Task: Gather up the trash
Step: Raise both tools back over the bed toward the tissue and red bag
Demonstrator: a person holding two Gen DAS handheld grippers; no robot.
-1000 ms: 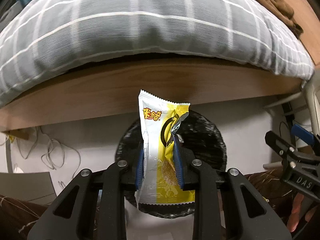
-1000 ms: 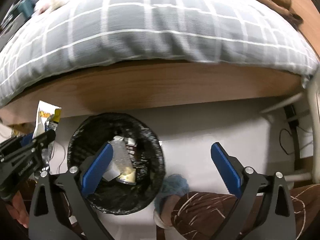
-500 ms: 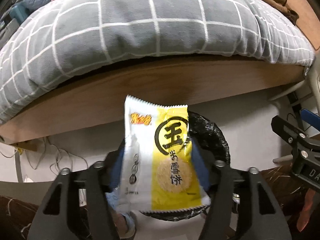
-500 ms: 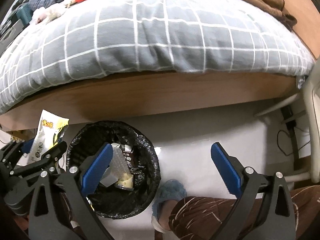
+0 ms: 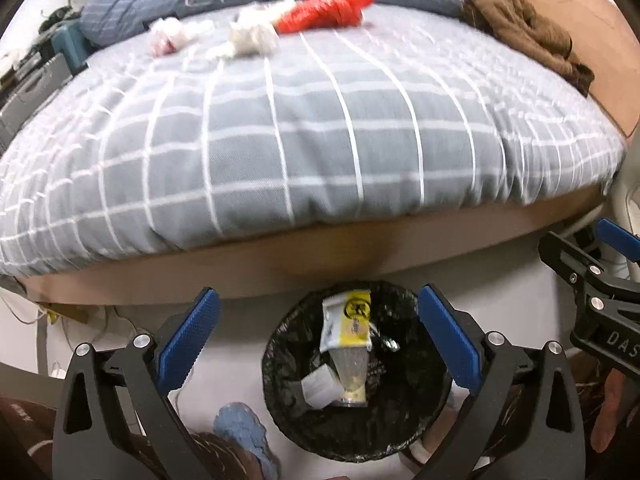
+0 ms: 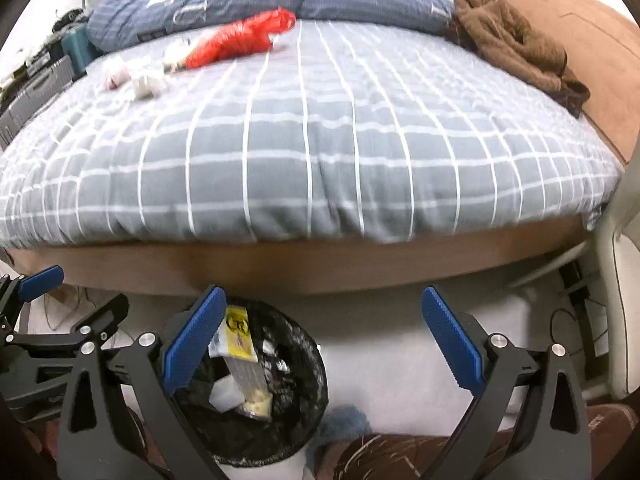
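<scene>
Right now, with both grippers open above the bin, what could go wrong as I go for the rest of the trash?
The yellow and white snack wrapper leans on the rim of the black-lined round trash bin and may tip out. The white crumpled tissues and red plastic bag lie far back on the grey checked duvet; a long reach could snag the fabric.

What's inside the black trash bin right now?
Inside the black trash bin: a yellow-and-white snack wrapper on top, a clear plastic wrapper and a white scrap. Whatever lies beneath them is covered.
</scene>
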